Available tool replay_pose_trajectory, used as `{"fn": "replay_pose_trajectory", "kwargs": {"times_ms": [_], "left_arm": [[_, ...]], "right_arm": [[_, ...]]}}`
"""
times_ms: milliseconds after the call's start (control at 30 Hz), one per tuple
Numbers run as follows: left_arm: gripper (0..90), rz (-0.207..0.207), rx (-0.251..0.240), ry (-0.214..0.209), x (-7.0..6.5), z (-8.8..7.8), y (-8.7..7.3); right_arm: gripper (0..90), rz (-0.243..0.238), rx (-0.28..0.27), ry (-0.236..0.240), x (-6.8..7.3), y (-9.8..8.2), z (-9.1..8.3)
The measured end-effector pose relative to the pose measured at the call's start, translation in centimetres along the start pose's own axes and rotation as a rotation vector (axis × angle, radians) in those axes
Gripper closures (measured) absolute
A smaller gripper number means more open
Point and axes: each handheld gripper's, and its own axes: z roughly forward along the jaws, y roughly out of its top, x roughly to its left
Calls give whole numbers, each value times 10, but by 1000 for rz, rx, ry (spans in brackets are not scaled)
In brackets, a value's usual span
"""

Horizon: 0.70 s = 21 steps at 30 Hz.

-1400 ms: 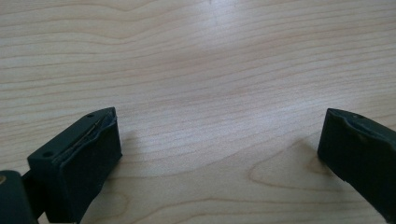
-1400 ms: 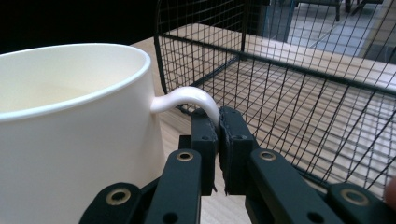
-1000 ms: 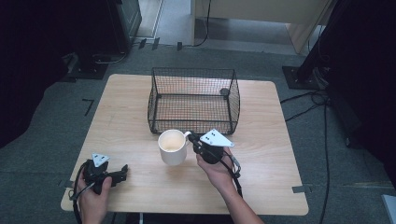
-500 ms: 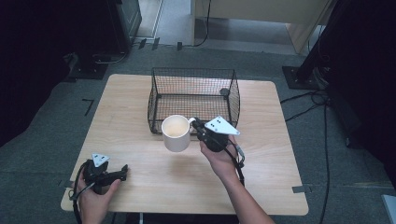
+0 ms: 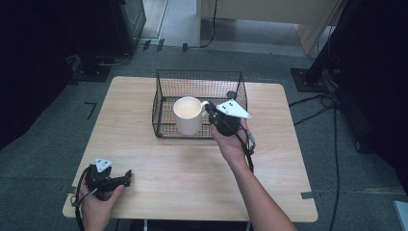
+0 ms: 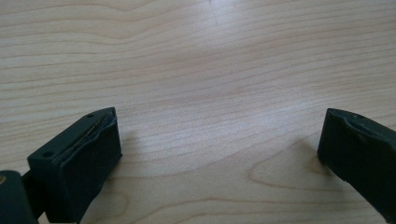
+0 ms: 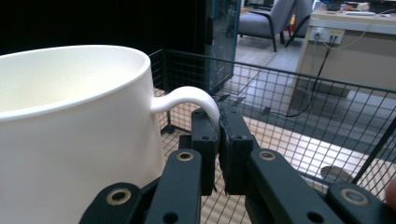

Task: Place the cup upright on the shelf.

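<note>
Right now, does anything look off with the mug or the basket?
Nothing stands out. The mug hangs upright over the basket, held by its handle in the right hand-held gripper. No spill or damage shows. A small dark thing lies in the basket's far corner.

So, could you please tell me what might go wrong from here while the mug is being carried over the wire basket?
The right gripper holds the mug only by its thin handle, so the heavy body could swing or slip out of the jaws.
The mug hangs close to the wire basket, and its base might clip the front rim and tip on the way in.
A small dark object lies in the basket's far corner; the mug could land on it if set down there.
</note>
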Motion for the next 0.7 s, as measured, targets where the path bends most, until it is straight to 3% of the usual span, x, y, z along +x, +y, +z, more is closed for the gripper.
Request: {"fn": "replay_pose_trajectory", "kwargs": {"times_ms": [333, 700], "left_arm": [[0, 3, 2, 0, 0, 0, 0], [0, 3, 1, 1, 0, 0, 0]], "right_arm": [[861, 8, 2, -34, -11, 5, 23], [861, 29, 73, -106, -24, -3, 54]]}}
